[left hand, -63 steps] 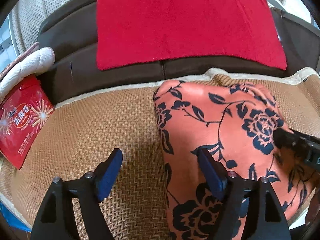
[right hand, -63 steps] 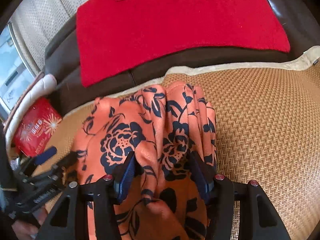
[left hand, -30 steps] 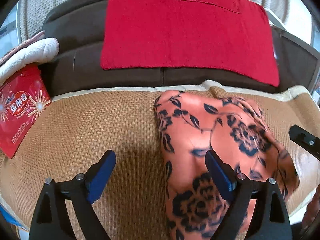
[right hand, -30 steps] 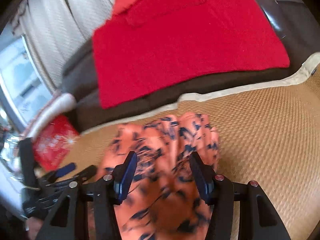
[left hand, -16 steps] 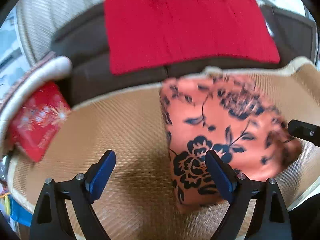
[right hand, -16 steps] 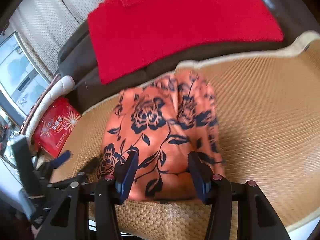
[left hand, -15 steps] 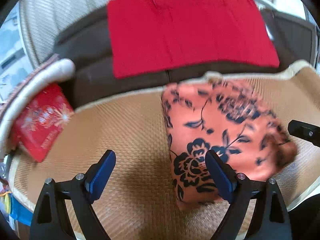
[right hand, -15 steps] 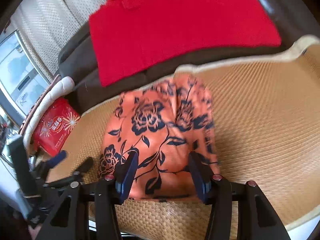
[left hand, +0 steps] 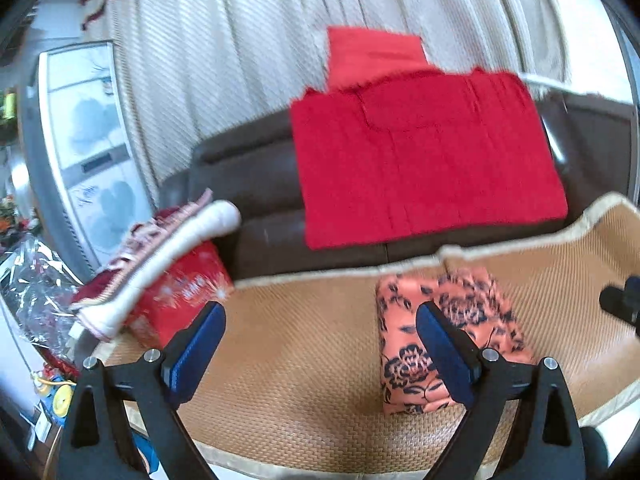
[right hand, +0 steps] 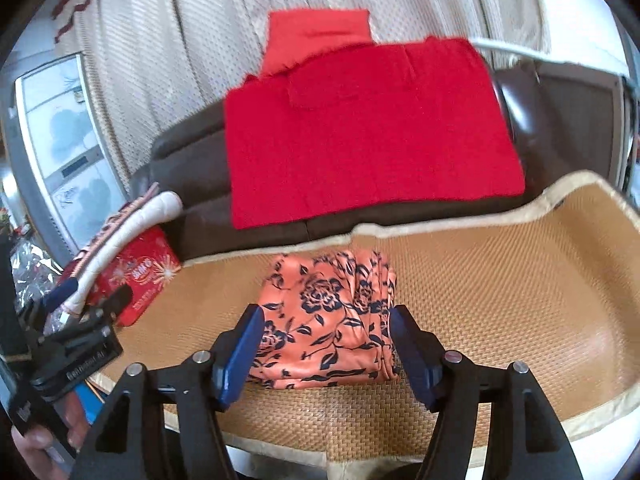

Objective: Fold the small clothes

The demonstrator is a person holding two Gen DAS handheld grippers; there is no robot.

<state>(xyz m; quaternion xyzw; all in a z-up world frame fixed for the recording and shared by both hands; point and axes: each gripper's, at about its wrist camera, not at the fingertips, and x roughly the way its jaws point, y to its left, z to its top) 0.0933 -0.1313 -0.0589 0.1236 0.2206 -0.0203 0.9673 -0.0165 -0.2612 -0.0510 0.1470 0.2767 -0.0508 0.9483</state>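
Both tools have lifted off the folded floral garment [right hand: 326, 320].

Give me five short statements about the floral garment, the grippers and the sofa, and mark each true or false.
1. The floral garment lies folded on the woven mat. True.
2. The right gripper clamps the garment. False: its jaws are open, clear of it.
3. A red cloth drapes the sofa back. True.
4. The left gripper holds a red packet. False: empty, open.
5. The mat is blue. False: tan.
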